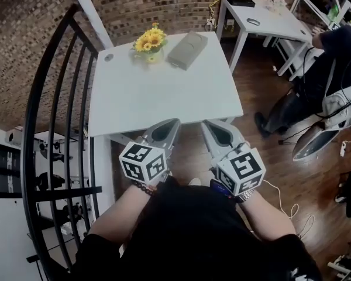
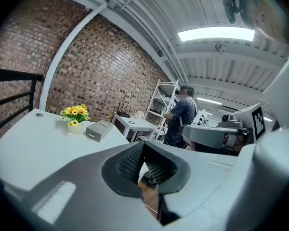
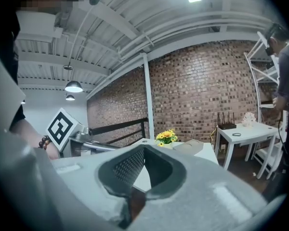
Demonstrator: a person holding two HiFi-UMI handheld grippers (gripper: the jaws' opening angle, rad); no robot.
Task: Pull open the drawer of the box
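Well short of flat grey box [image 1: 187,50] on white desk [image 1: 158,98], left claw [image 1: 173,123], right claw [image 1: 207,124] both pressed together, empty.

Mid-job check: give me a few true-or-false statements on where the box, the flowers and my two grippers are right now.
1. The box lies at the far side of the white table, beside the pot of yellow flowers. True.
2. The left gripper is shut on the box's drawer. False: it holds nothing and is at the table's near edge, far from the box.
3. The right gripper has its jaws together with nothing between them. True.
4. In the head view, the flowers stand to the right of the box. False: they stand to its left.
5. Another person is off to the right, near a second white table. True.
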